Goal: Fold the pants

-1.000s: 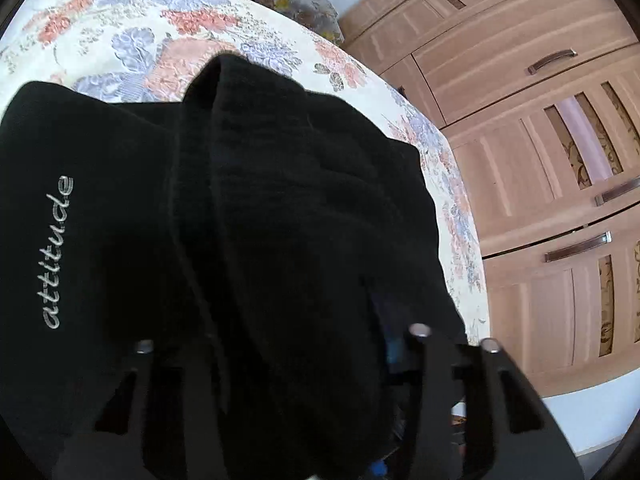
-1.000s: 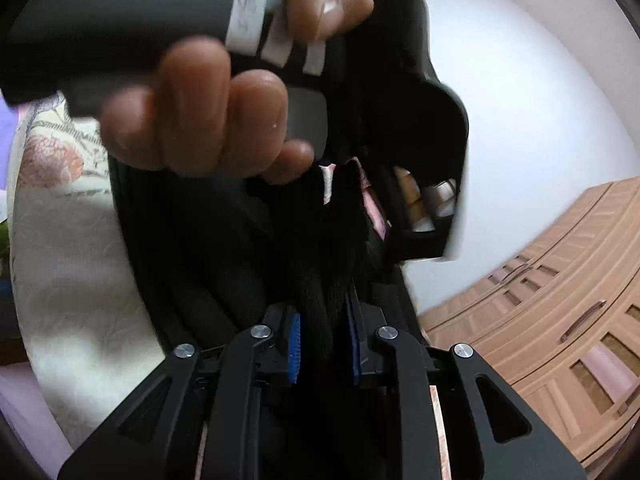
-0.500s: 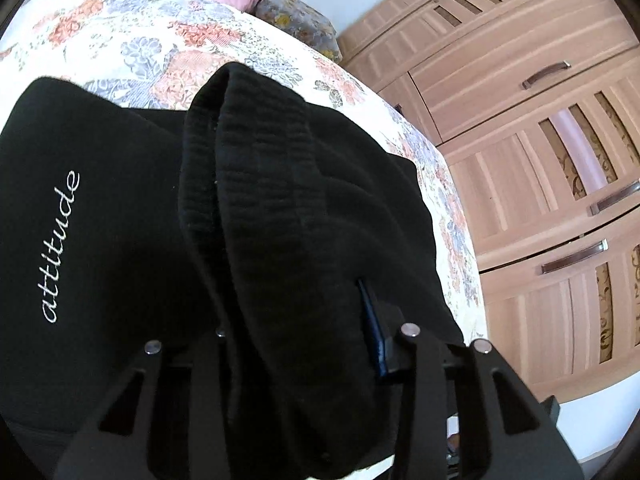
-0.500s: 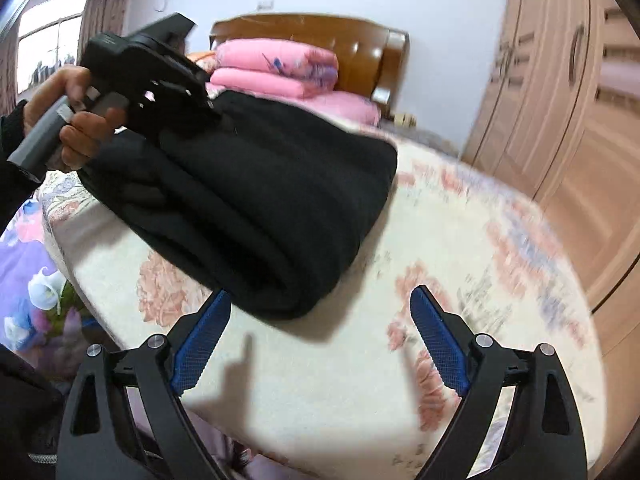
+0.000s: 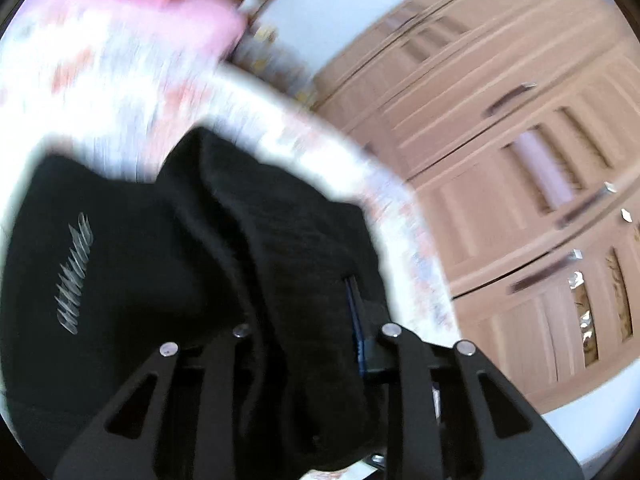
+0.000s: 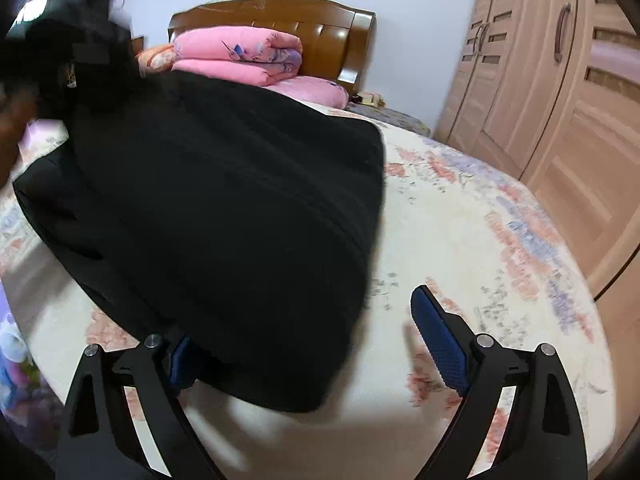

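Note:
The black pants (image 5: 248, 264) lie folded on the flowered bed, with a grey script word (image 5: 74, 272) on the cloth at the left. My left gripper (image 5: 304, 332) has a thick ribbed fold of the pants between its fingers; its jaws are closing and the blue pad (image 5: 354, 320) presses the cloth. In the right wrist view the pants (image 6: 240, 200) are a bulky dark bundle, raised at the far left where the blurred left gripper (image 6: 80, 44) holds them. My right gripper (image 6: 308, 352) stands open at the bundle's near edge, gripping nothing, with the cloth overlapping its left pad (image 6: 180, 360).
The bed sheet (image 6: 460, 240) stretches bare to the right of the pants. Pink folded quilts (image 6: 240, 56) lie against the wooden headboard (image 6: 280, 16). A tall wooden wardrobe (image 6: 560, 100) runs along the bed's right side. A hand (image 6: 8, 128) shows at the left edge.
My right gripper let go of the pants, opened wide and swung away to face the bundle. My left gripper squeezed tighter on the fold and rose with it.

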`<action>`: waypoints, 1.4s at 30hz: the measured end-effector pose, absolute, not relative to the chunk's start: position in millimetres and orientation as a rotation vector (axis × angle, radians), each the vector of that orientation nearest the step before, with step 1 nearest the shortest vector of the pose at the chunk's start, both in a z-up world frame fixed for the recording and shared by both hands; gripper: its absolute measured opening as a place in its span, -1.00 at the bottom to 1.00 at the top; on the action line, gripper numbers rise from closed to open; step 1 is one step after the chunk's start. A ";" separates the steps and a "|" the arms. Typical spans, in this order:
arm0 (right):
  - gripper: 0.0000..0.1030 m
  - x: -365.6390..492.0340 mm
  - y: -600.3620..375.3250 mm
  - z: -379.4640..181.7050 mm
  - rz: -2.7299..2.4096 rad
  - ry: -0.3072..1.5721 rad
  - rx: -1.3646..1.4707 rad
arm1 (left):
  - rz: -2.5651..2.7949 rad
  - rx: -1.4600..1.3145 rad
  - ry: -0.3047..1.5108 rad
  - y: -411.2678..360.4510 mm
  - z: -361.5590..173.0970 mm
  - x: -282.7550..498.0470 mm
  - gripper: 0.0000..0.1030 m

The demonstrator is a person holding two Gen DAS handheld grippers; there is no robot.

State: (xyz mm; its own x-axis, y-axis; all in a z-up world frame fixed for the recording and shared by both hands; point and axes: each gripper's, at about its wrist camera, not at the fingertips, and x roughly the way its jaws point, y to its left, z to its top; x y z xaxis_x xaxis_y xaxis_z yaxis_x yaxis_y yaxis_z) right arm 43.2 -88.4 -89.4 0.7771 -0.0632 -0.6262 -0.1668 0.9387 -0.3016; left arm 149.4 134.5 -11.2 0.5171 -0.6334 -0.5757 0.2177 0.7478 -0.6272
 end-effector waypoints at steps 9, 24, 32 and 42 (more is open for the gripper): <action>0.73 35.0 -56.5 -91.4 0.065 0.636 -0.521 | -0.361 -0.526 0.874 226.2 -30.4 107.2 -0.50; 0.78 36.8 -57.5 -89.3 0.090 0.655 -0.494 | -0.343 -0.540 0.858 239.0 -57.6 100.1 -0.49; 0.78 34.4 -59.4 -87.6 0.137 0.641 -0.502 | -0.312 -0.596 0.852 249.0 -81.3 93.0 -0.30; 0.78 33.0 -102.7 -42.0 0.532 0.650 -0.086 | 0.056 -0.241 0.596 206.5 10.1 35.6 0.72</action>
